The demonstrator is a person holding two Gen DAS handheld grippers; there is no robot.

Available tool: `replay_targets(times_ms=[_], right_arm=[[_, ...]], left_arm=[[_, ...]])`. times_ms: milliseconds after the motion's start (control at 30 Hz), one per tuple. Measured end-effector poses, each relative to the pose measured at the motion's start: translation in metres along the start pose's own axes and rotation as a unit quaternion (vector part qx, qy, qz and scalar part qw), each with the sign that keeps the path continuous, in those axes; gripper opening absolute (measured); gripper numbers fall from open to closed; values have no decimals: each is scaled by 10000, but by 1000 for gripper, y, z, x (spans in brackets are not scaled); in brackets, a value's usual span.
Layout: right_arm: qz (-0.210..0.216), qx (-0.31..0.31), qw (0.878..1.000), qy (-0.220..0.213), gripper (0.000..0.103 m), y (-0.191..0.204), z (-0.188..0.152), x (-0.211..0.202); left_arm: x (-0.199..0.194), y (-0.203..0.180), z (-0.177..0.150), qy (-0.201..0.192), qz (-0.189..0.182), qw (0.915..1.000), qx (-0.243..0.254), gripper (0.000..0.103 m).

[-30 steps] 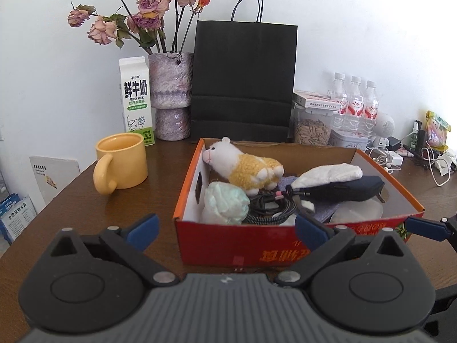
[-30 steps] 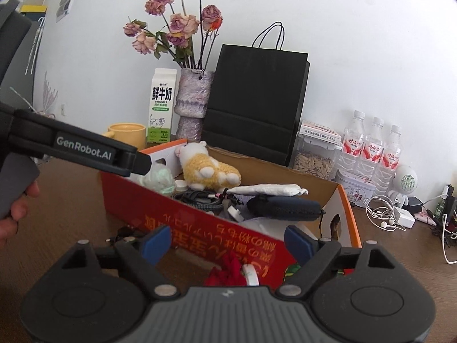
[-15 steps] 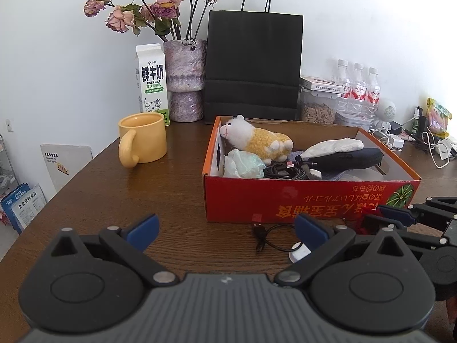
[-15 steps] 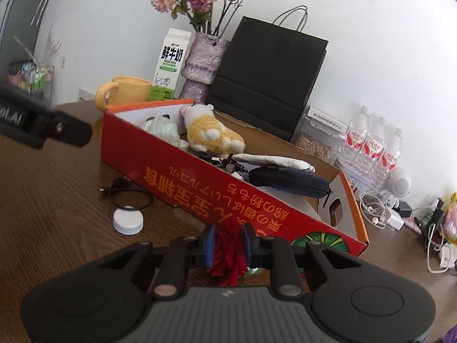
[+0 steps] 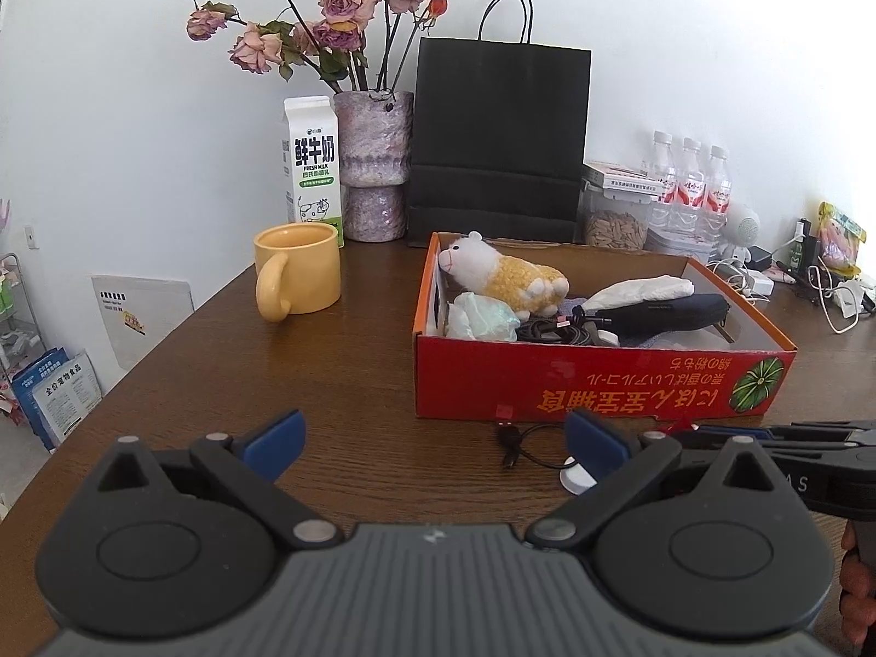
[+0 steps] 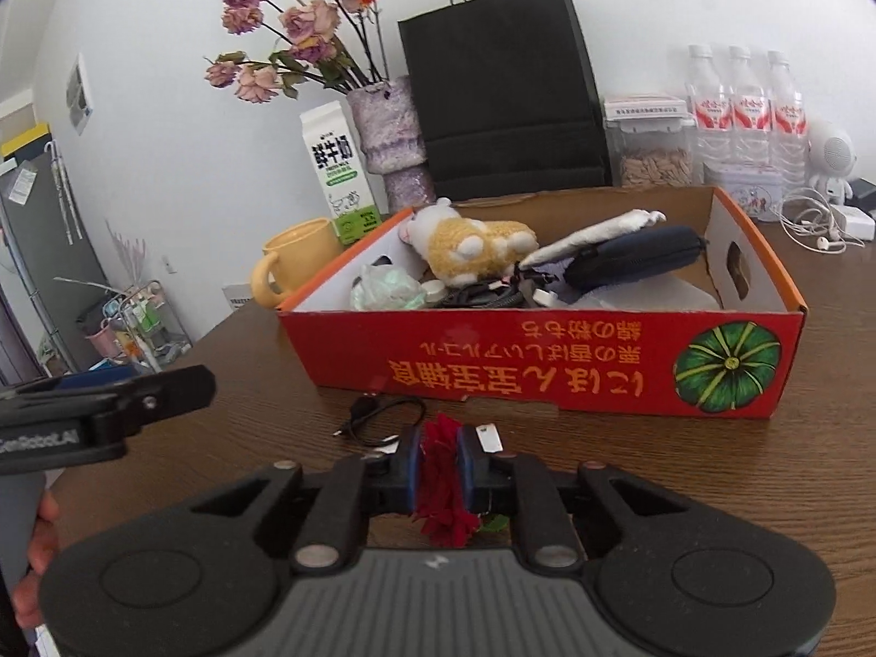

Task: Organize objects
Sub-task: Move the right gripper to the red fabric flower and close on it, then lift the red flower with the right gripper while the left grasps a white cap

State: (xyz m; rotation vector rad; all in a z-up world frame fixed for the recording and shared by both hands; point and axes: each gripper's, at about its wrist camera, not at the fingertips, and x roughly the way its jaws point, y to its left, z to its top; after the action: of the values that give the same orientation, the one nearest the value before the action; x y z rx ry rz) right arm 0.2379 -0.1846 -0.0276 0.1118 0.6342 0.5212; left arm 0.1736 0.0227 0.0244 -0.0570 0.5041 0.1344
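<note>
Two grippers are seen above a brown desk point(image 5: 356, 383). The right gripper point(image 6: 439, 462) is closed on a red flower point(image 6: 444, 484): its blue fingers point(image 6: 411, 465) are pressed narrowly against the petals from both sides, and the bloom is bunched between them, with its lower part hanging out below the pads towards the camera. A green scrap is visible beside the flower's lower edge. The gripper is held low and about level, pointed at the long side of the red box point(image 6: 547, 372), just in front of it. From the left wrist view this gripper point(image 5: 706, 431) is seen side-on at the right edge, near the box's front wall, with a bit of red at its tip.

The left gripper point(image 5: 432, 441) is held with its fingers point(image 5: 274, 438) spread wide and nothing between them. It is kept level above the desk, well back from the box and to the left of the right gripper.

On the desk just before the box a black cable point(image 6: 383, 419) and a white cap point(image 5: 577, 473) are lying. Inside the box a plush toy point(image 6: 471, 238), a dark pouch point(image 6: 629, 263), a crumpled wad point(image 6: 388, 287) and cords are piled. A yellow mug point(image 5: 298, 274) is standing left of the box.
</note>
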Motion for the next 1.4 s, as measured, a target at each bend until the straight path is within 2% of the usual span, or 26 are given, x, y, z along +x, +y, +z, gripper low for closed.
replay_targets(times_ms=[100,200,267,333,467,700,800,900,1100,1233,1400], right_arm=[[-421,-112,9990,-52,24,-4,-2,-2],[-744,-102,9972,-27,43,-12,-4,-5],[-826,-158,9964,-122,51,-15,-6,-11],[-915,-318,9951,-220,68,-13,-9,-17],[-1298,-916,9865,-404,71,-3,-11,-18],[-1544,-862,9841,-154,69,-13,-3,7],[-1375,-622,9885,-20,40,-22,-4,15],[-1183,-547,9914,-139,34,-25,-8,10],[-610,-327,9968,-405,31,-20,-7,-11],[-199,-240,9986,-434,31,-11,-2,-22],[172,-288,9987,-389,31,7,0,-29]], left_arm=[[-4,-2,-3,15,-35,10000,3,103],[-6,-5,-7,38,-74,10000,33,103],[-8,-8,-8,59,-100,9999,67,103],[-9,-11,-10,74,-133,9998,98,103],[-9,-17,-13,109,-180,9996,167,103],[-6,-20,-16,170,-205,9994,220,103],[-4,-22,-17,182,-226,9993,250,103],[-1,-27,-19,227,-282,9988,328,103],[2,-50,-29,227,-527,9952,792,103],[-1,-68,-37,122,-720,9910,1122,103],[0,-79,-45,21,-687,9880,1386,103]])
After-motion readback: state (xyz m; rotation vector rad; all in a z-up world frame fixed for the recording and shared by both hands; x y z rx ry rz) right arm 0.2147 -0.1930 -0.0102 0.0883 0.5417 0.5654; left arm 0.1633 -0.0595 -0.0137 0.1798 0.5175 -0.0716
